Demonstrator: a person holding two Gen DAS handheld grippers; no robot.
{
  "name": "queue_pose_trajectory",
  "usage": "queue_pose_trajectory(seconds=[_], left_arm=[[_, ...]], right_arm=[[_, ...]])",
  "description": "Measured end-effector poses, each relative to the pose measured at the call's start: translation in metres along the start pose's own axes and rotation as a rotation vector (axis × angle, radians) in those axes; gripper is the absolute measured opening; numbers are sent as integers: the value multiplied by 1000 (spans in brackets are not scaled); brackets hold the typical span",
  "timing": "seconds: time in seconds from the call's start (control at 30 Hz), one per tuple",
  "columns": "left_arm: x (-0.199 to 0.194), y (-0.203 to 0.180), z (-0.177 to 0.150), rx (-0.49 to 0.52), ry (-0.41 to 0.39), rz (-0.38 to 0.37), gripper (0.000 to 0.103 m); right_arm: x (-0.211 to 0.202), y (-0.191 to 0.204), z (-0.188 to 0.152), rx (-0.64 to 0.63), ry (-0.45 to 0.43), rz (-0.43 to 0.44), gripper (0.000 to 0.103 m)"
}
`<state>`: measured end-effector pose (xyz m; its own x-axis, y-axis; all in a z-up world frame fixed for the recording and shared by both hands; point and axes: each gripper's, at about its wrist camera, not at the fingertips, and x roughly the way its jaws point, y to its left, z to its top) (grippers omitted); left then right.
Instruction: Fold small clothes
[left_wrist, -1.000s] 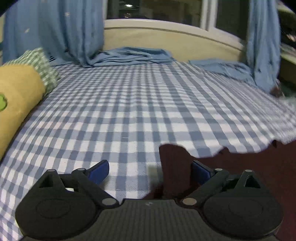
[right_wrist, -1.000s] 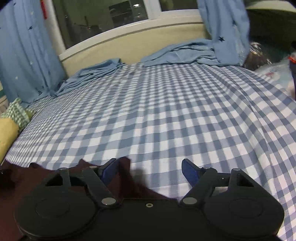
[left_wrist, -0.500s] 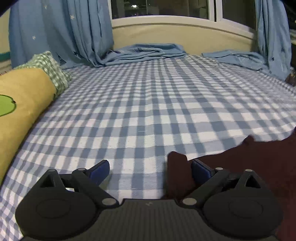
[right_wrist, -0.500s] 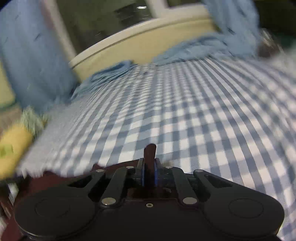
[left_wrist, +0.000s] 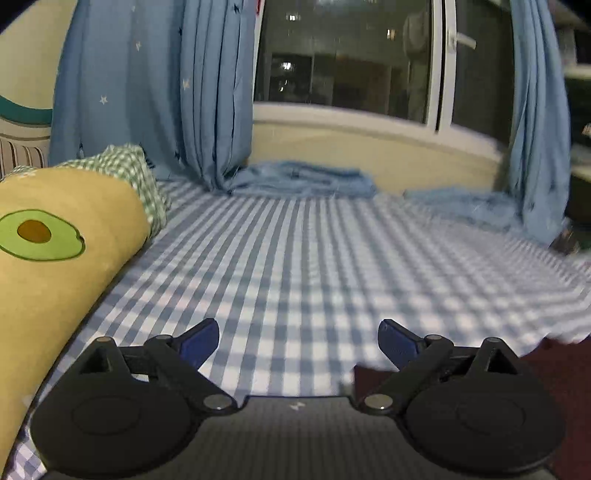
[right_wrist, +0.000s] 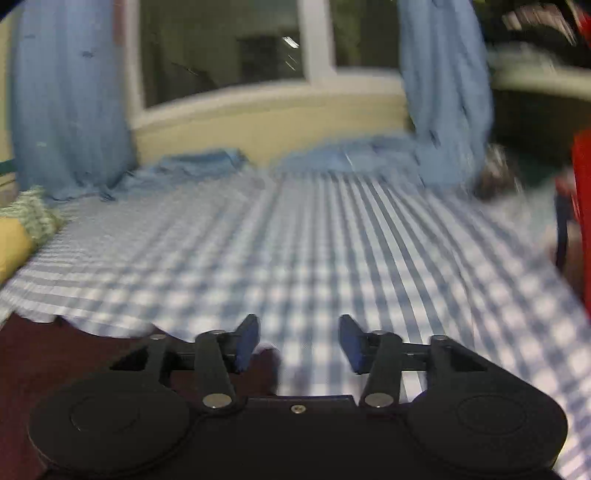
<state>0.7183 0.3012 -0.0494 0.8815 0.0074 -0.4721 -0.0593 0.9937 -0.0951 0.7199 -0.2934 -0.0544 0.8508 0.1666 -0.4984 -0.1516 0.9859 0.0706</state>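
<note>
Lying on the bed's blue-and-white checked sheet (left_wrist: 295, 266), the dark red garment (left_wrist: 554, 373) shows only as a low edge at the bottom of both views. In the left wrist view it fills the lower right corner, its upper edge running from under the right-hand finger out to the frame's right side. The left gripper (left_wrist: 298, 343) has its fingers spread wide; the gap between the blue pads holds nothing but checked sheet. The left-hand pad (left_wrist: 199, 341) sits over bare sheet, well clear of the cloth, while the right-hand pad (left_wrist: 397, 343) sits just above the garment's corner, and whether it touches cannot be told.

In the right wrist view, which is blurred, the same garment (right_wrist: 48, 354) fills the lower left corner, with a wavy top edge. The right gripper (right_wrist: 299, 343) has just been opening, and its fingers now stand apart with no cloth pinched between them. A small hump of the red cloth reaches just inside the left-hand pad (right_wrist: 248, 343), while the right-hand pad (right_wrist: 351, 343) stands over plain sheet.

Farther off, a yellow pillow with an avocado print (left_wrist: 55, 258) lies along the left edge of the bed, a green checked pillow (left_wrist: 125, 166) behind it. Blue curtains (left_wrist: 155, 92) hang at the dark window (left_wrist: 343, 55), their hems pooled on the sheet.
</note>
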Motion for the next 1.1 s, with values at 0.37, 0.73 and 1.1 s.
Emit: queue_pose_trajectory(seconds=[0.37, 0.73, 1.1], left_arm=[[9, -51, -81, 169, 321, -168, 96], [-103, -40, -83, 111, 175, -190, 102], [-121, -46, -161, 194, 305, -73, 103]], right_arm=[[0, 74, -67, -22, 253, 318, 63], [-114, 84, -117, -279, 176, 146, 63], [-120, 136, -171, -254, 203, 131, 69]])
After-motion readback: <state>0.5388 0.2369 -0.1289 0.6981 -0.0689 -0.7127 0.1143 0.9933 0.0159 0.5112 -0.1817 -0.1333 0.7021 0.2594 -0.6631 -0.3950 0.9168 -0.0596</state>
